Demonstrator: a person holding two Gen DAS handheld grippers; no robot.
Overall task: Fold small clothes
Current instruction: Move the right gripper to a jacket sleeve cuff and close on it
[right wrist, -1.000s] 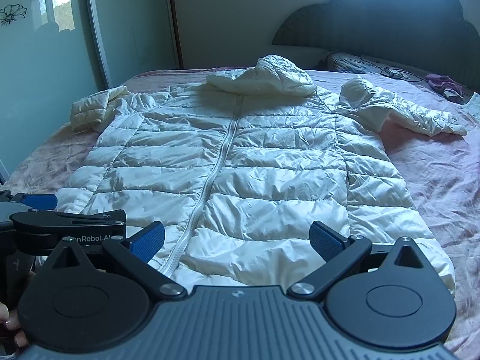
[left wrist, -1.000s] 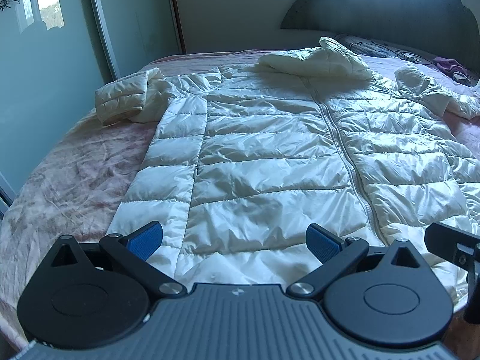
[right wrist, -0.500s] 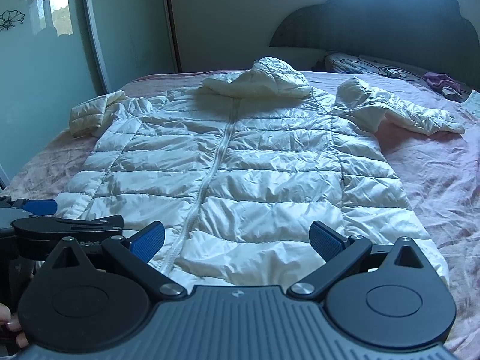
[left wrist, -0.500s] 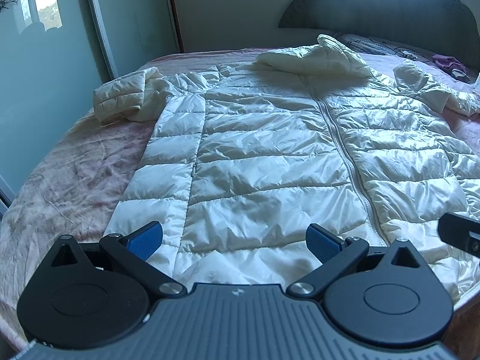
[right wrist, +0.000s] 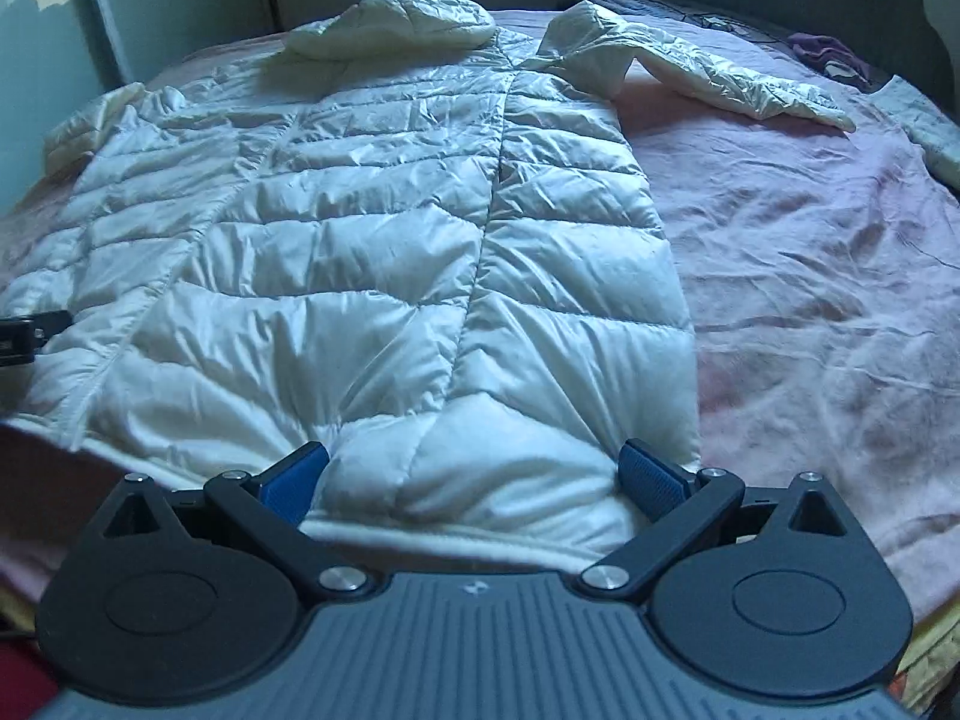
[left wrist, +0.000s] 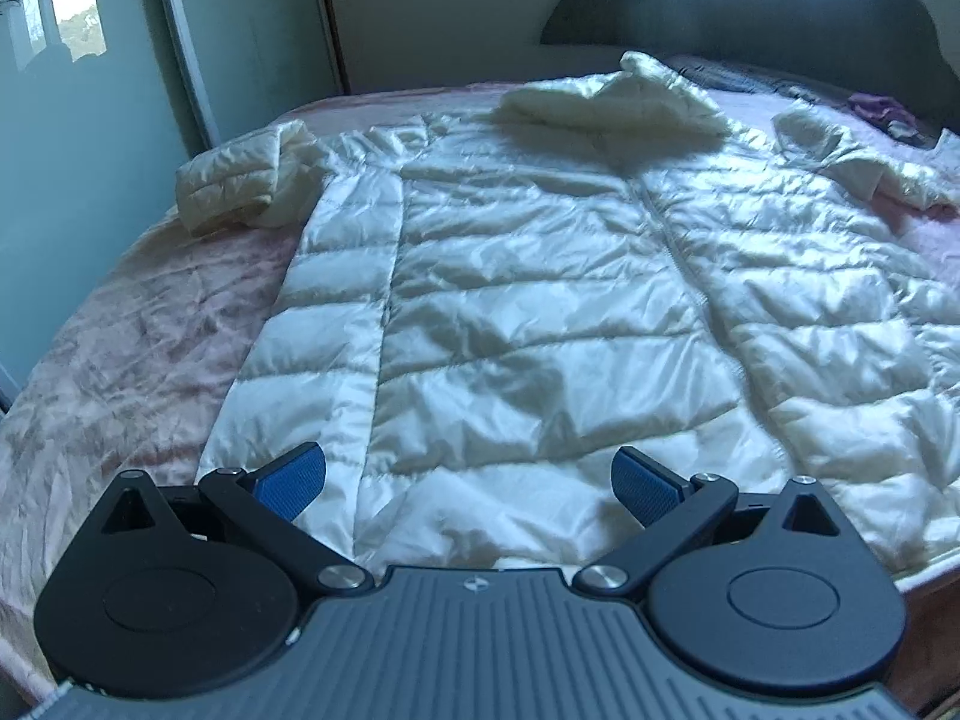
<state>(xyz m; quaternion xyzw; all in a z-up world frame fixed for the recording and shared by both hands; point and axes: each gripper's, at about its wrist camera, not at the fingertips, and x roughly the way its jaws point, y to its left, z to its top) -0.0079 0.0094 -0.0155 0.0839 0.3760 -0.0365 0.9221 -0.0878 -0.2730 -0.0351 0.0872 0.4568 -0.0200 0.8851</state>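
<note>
A white quilted hooded jacket (left wrist: 540,312) lies flat, front up and zipped, on a pink bed (left wrist: 120,360); it also shows in the right wrist view (right wrist: 360,252). Its hood (right wrist: 408,18) lies at the far end, one sleeve (left wrist: 234,186) bunched at the left, the other sleeve (right wrist: 720,78) stretched to the right. My left gripper (left wrist: 468,480) is open over the hem's left part. My right gripper (right wrist: 474,474) is open, its fingers on either side of the hem's right corner. Neither holds anything.
A dark padded headboard (left wrist: 780,0) stands behind the bed. A glass sliding door (left wrist: 72,120) runs along the left. Purple cloth (right wrist: 828,54) and a pale item (right wrist: 930,132) lie at the bed's far right. Bare pink sheet (right wrist: 828,300) spreads right of the jacket.
My right gripper has moved right and forward, down to the jacket's right hem corner. My left gripper has shifted slightly closer to the hem. Both jaws stay open.
</note>
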